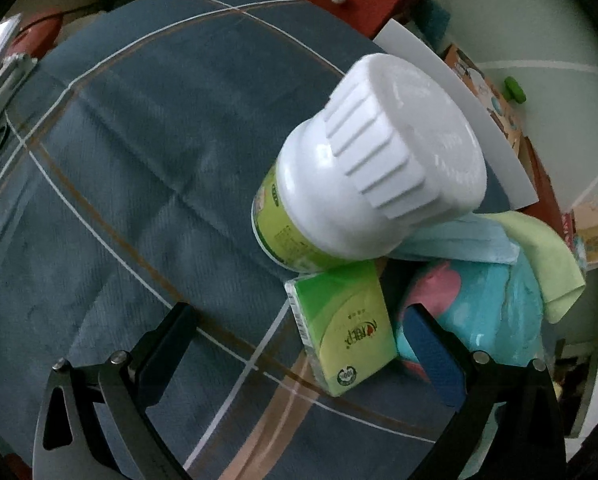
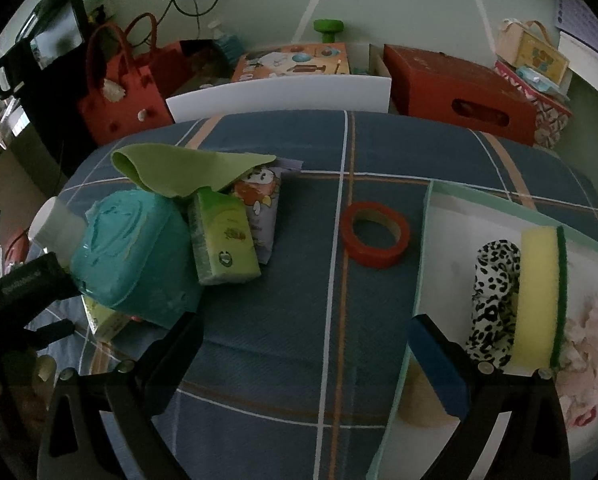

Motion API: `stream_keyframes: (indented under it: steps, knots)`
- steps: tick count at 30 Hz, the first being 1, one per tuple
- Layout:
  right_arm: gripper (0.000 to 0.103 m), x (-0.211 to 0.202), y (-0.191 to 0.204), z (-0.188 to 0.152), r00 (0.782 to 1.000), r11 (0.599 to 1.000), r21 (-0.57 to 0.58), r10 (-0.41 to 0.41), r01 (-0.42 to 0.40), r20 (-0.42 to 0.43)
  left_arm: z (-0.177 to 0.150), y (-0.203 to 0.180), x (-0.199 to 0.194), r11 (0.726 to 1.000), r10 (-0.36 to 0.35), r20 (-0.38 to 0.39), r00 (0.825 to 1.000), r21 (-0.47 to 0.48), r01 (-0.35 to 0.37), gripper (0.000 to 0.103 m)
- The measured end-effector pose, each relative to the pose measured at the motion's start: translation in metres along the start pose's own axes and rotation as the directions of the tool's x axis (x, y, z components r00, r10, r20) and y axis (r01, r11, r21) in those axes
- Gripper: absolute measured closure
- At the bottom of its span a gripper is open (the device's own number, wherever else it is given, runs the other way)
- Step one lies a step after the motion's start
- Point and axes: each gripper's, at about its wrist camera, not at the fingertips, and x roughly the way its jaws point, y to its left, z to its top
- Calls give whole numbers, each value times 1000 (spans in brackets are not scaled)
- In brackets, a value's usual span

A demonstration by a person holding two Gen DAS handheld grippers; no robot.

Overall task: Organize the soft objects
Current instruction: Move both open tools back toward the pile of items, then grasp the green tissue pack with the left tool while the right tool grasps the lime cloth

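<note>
Both grippers hang empty, fingers spread: the left gripper (image 1: 299,344) over the pile at the table's left edge, the right gripper (image 2: 303,356) beside the tray (image 2: 427,216). The tray already holds a sponge (image 2: 539,292), so soft things likely go there. Only the left view shows the jar (image 1: 379,160) crowding the tissue pack (image 1: 343,328); only the right view shows the tray and the tape (image 2: 375,236).

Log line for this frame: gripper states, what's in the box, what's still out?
left gripper open | right gripper open | box: sponge, leopard cloth | pile: green cloth, tissue pack
</note>
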Motion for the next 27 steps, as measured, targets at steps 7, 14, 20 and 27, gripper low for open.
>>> stream_keyframes:
  steps: [7,14,20,27]
  knots:
    - [0,0,-2,-1,1000,1000,3,3,-3,-2,-10,4,-7,999,-48,-31,998,-3,48,17]
    - [0,0,-2,-1,1000,1000,5,6,-5,-4,-18,-2,-2,992,-128,-74,989,-8,128,38]
    - [0,0,-2,-2,1000,1000,4,9,-9,-5,-20,-3,0,991,-134,-65,989,-29,132,43]
    - [0,1,-1,-3,1000,1000,4,8,-8,-6,-14,9,-1,988,-150,-52,987,-46,148,61]
